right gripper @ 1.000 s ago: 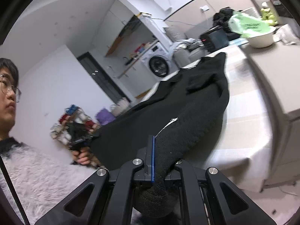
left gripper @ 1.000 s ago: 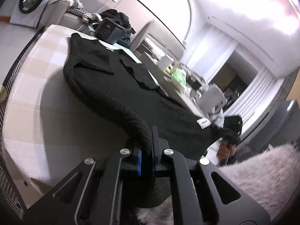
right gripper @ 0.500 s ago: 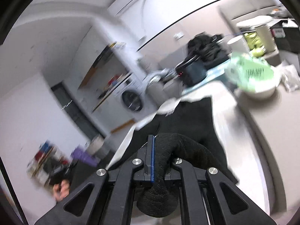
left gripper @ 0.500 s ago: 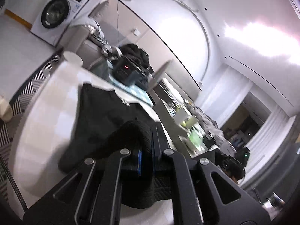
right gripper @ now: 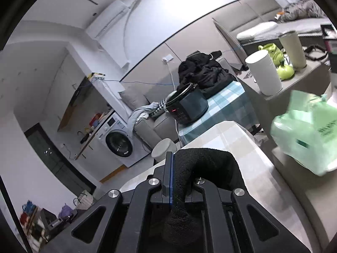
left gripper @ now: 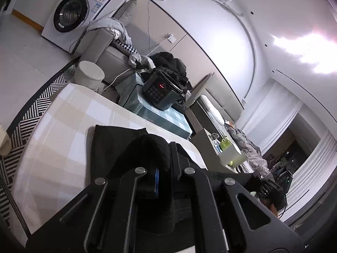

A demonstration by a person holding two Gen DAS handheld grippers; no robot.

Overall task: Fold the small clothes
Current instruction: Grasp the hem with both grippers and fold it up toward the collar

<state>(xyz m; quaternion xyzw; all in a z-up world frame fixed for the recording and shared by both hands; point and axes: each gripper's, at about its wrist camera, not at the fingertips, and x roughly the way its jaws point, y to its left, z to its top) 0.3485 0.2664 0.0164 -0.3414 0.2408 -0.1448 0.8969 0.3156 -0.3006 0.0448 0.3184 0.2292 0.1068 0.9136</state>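
Observation:
A black knitted garment (left gripper: 109, 141) lies on the checked table (left gripper: 69, 113), its far edge flat on the cloth. My left gripper (left gripper: 165, 158) is shut on a bunched fold of it, and the cloth humps up over the fingers. In the right wrist view my right gripper (right gripper: 179, 168) is shut on another fold of the same black garment (right gripper: 206, 162), which arches over the right finger and hangs down between the jaws. Most of the garment is hidden under the grippers.
A black pressure cooker (left gripper: 162, 88) stands on a teal checked surface beyond the table, with a heap of dark clothes (right gripper: 202, 71) behind it. A green plastic bag (right gripper: 305, 130) sits at the right. A white bin (left gripper: 89, 74), sofa and washing machine (left gripper: 71, 14) stand further off.
Both grippers have carried the held garment edge forward over the table toward its far end. The garment, spread long before, now shows only a short flat part ahead of the left gripper.

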